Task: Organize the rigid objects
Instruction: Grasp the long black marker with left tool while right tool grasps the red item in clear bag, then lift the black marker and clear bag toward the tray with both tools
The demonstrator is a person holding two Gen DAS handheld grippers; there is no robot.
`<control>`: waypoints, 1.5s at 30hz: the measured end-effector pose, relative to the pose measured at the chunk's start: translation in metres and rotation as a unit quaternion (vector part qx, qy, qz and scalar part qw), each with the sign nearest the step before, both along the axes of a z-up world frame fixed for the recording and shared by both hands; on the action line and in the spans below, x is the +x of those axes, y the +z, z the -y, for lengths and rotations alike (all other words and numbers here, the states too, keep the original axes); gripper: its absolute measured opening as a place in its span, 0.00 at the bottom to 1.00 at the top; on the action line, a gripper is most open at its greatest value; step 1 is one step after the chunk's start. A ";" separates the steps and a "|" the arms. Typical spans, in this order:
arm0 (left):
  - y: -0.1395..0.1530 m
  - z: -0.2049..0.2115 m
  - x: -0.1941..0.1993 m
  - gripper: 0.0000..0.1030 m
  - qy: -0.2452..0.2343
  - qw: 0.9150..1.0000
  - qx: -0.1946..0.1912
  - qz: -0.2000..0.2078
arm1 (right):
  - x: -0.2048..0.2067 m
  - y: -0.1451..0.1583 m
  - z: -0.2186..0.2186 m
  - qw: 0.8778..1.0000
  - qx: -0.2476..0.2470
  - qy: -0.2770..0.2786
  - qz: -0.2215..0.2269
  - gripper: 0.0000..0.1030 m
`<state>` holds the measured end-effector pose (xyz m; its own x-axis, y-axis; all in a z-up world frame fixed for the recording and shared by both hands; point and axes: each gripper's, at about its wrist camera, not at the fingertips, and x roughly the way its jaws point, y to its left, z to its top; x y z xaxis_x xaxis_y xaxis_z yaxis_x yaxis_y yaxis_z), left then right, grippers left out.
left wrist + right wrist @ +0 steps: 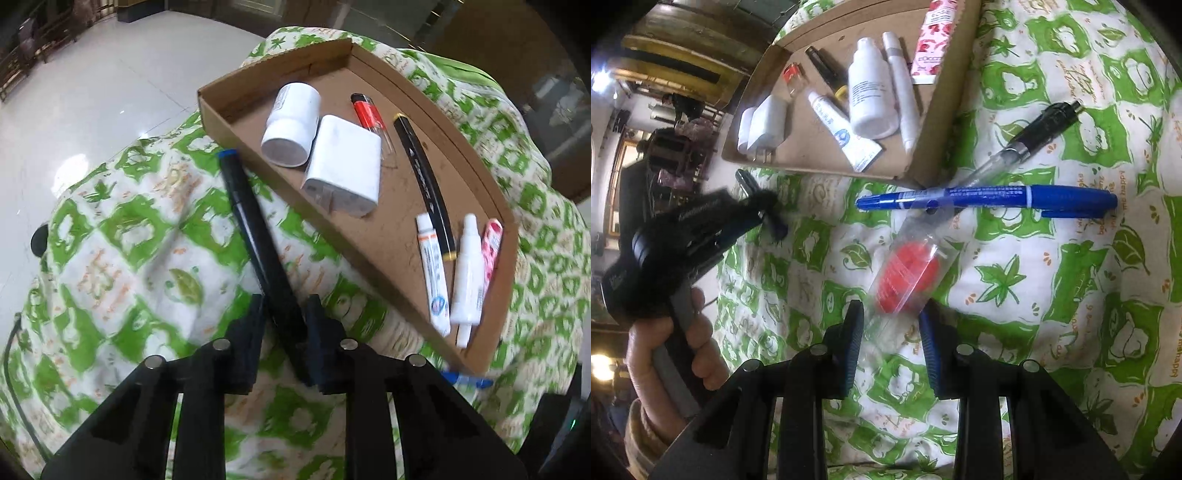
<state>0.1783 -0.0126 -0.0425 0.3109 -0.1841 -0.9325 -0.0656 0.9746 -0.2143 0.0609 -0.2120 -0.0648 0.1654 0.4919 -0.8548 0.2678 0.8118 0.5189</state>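
The left gripper (284, 314) has its jaws clamped on a black marker (255, 229) with a blue end cap, held above the cloth; its lower end is hidden between the fingers, and motion blur softens its outline. The right gripper (891, 325) holds a clear plastic item with a red inside (905, 277), blurred enough that it is probably a lighter; its jaws seem to pinch the near end.

The shallow cardboard tray (491, 192) lies on a green-and-white printed cloth (122, 258). Inside are a white cylindrical bottle (291, 123), a white charger block (345, 166), a red lighter (369, 114), a glossy black pen (424, 177), a small tube (432, 273), a white spray bottle (468, 273) and a pink patterned tube (491, 243), partly hidden behind it.

Outside the tray on the cloth lie a blue marker (997, 197) and a clear-barrelled pen with a black grip (1027, 144), which crosses it
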 end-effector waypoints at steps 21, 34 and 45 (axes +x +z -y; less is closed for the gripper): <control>0.004 0.033 -0.048 0.15 -0.189 0.978 0.082 0.020 | -0.006 0.034 -0.023 0.987 -0.126 0.057 0.083 0.12; -0.015 0.052 -0.036 0.15 -0.171 0.978 0.111 0.053 | -0.002 0.025 -0.026 0.987 -0.129 0.054 0.076 0.12; -0.014 0.037 -0.077 0.13 -0.177 0.972 0.123 0.091 | -0.002 0.031 -0.032 0.986 -0.117 0.057 0.102 0.12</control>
